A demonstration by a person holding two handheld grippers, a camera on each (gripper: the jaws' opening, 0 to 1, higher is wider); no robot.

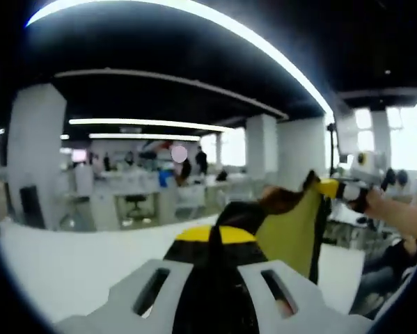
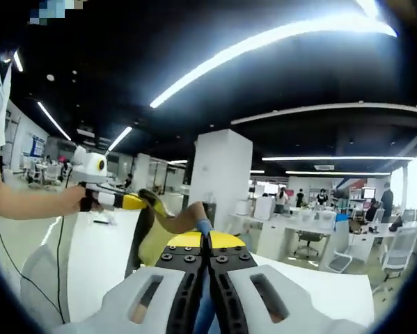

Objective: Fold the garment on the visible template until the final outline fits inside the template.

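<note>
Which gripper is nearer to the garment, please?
Neither: the left gripper and the right gripper are each shut on the garment, held up between them.

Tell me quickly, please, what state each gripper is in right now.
Left gripper: shut on the garment, held up off the table.
Right gripper: shut on the same garment.

White pillar (image 2: 222,177), desks (image 2: 292,233), office chairs (image 2: 310,243)
</note>
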